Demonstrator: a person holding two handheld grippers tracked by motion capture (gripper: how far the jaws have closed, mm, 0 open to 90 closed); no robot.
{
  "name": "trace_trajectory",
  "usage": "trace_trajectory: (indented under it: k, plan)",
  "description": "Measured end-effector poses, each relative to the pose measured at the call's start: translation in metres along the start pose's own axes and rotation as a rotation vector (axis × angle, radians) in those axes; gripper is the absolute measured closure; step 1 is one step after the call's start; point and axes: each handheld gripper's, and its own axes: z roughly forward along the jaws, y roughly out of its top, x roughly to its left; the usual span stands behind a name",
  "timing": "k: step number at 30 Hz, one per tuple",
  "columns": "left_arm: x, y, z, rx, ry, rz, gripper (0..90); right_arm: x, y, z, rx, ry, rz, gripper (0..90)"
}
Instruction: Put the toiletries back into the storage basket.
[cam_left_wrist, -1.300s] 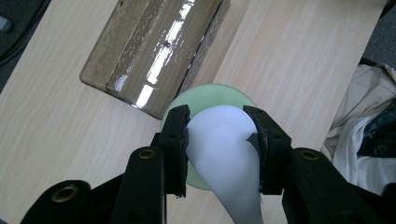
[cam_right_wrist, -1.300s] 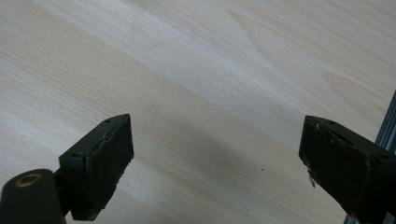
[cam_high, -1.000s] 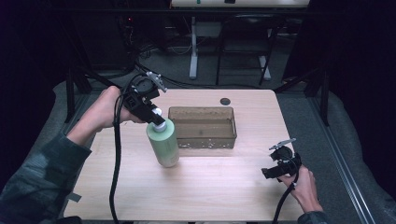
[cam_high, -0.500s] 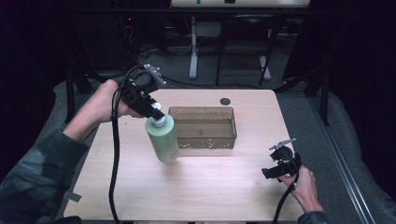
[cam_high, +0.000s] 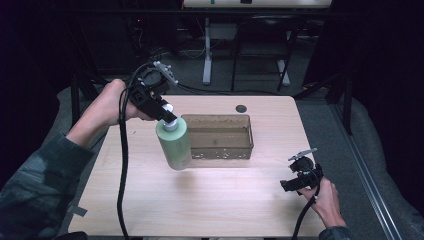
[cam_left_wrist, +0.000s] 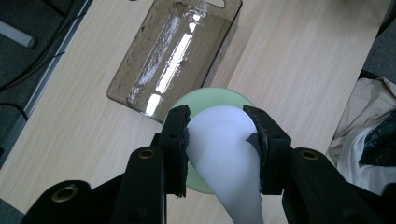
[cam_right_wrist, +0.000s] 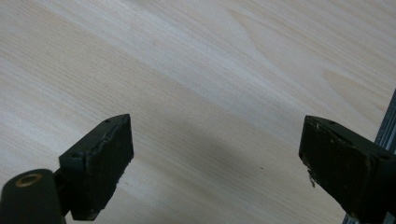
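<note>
The green bottle (cam_high: 174, 144) is being held at left of centre in the high view, pinched by its white cap (cam_left_wrist: 224, 154) between the jaws of the left gripper (cam_high: 161, 109). It hangs tilted, its base seemingly just clear of the table (cam_high: 210, 200), right beside the near left corner of the clear brown bin (cam_high: 220, 136). In the left gripper view the cap is seen clamped from both sides, the green shoulder showing beneath it and the bin lying toward the upper left of the frame.

The risk is judged to lie in that grip: only the smooth, tapered cap is caught, so a slip or a swing of the heavy body could follow from any quick turn. The bin wall could also be clipped by the base if the bottle is carried across too low.

At lower right of the high view the right gripper (cam_high: 296, 182) is held low over bare wood, jaws spread wide, nothing between them.
</note>
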Motion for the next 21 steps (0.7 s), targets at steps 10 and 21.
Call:
trace_trajectory:
  k: [10, 21]
  plan:
    - [0.003, 0.005, -0.005, -0.008, 0.009, -0.003, 62.6, 0.0, 0.0, 0.0, 0.0, 0.001, -0.001, 9.6]
    - [0.008, 0.013, -0.009, -0.013, 0.02, -0.006, 62.6, 0.0, 0.0, 0.0, -0.001, 0.001, -0.001, 9.6]
